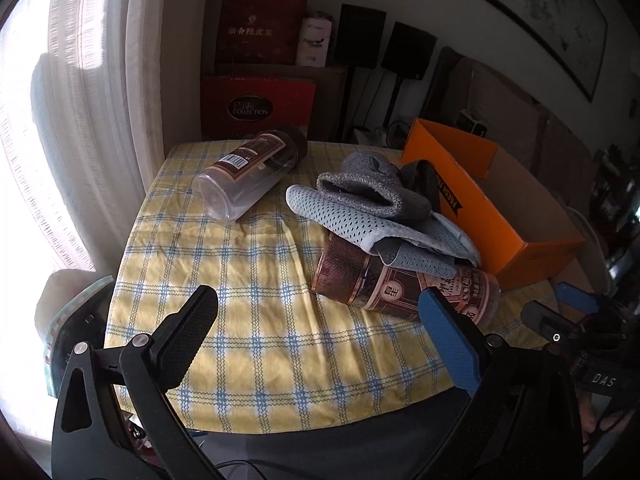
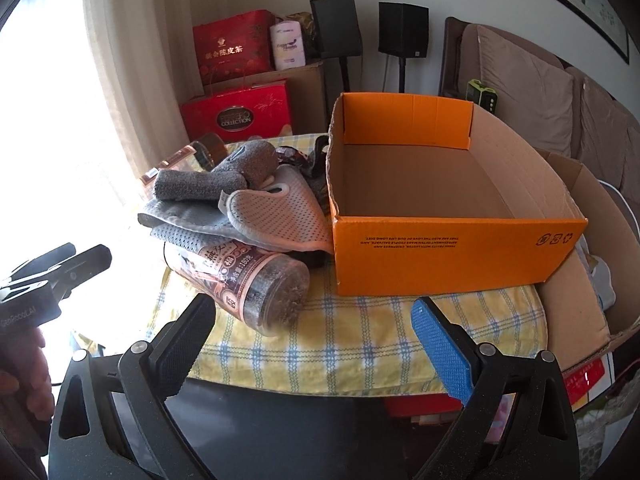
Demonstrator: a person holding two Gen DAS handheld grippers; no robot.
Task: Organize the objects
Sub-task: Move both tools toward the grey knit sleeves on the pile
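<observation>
An open orange cardboard box (image 2: pixel 460 248) stands on the yellow checked tablecloth (image 1: pixel 248 280); its inside is bare in the right wrist view. In the left wrist view the box (image 1: pixel 480 208) is at the right. Left of it, a heap of grey perforated cloths and a rolled grey towel (image 2: pixel 240 200) lies on a jar of dark contents with a copper lid (image 1: pixel 400 284), tipped on its side. A second, clear jar (image 1: pixel 248 172) lies on its side at the far left. My left gripper (image 1: pixel 316 312) and right gripper (image 2: pixel 312 320) both hover open over the table's near edge, holding nothing.
Red gift boxes (image 2: pixel 240 112), a white packet and two black speakers (image 2: pixel 402 30) stand behind the table. A curtain (image 1: pixel 92 100) hangs at the left, a brown sofa (image 2: pixel 540 92) at the right. A brown carton flap (image 2: pixel 580 264) leans beside the orange box.
</observation>
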